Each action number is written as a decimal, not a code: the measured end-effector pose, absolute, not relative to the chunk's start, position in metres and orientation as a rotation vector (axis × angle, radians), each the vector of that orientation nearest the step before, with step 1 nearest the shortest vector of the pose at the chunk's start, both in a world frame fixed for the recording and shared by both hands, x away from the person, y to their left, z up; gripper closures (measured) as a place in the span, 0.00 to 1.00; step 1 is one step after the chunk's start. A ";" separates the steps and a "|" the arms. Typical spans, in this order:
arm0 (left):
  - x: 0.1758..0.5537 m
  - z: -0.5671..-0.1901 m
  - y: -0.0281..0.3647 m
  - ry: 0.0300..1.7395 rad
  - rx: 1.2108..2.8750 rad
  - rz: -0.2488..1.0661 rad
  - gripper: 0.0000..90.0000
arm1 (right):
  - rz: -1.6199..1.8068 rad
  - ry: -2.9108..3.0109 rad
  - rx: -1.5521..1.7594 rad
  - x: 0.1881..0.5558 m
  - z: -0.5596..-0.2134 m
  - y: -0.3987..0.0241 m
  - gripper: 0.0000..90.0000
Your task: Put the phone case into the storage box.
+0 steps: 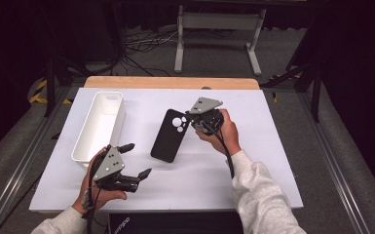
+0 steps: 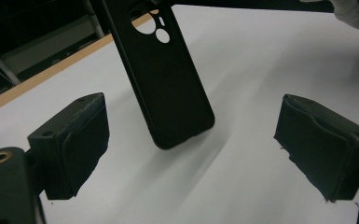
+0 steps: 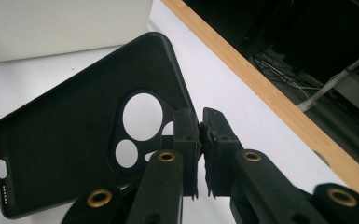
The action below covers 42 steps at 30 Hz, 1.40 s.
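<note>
White bin point(image 1: 99, 126) on table point(image 1: 272, 146), interior bare. Right tool point(image 1: 191, 119) clamped on black phone case point(image 1: 169, 136) (camera-cutout edge). Left tool point(image 1: 135, 161) jaws apart, holding nothing.

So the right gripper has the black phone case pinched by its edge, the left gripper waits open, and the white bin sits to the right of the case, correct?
Not quite: the white bin lies to the left of the black phone case, as the high view shows. The rest holds: the right gripper pinches the case's edge near the camera holes, and the left gripper stands open.
</note>
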<state>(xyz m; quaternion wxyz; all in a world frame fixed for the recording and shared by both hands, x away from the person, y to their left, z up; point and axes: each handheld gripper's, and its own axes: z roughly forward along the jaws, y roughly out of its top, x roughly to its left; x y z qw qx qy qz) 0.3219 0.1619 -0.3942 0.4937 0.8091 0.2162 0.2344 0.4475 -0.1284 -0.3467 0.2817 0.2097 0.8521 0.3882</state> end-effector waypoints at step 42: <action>0.376 -0.376 0.132 0.652 1.977 0.640 0.61 | 0.933 2.227 0.291 0.392 -0.340 -0.093 0.95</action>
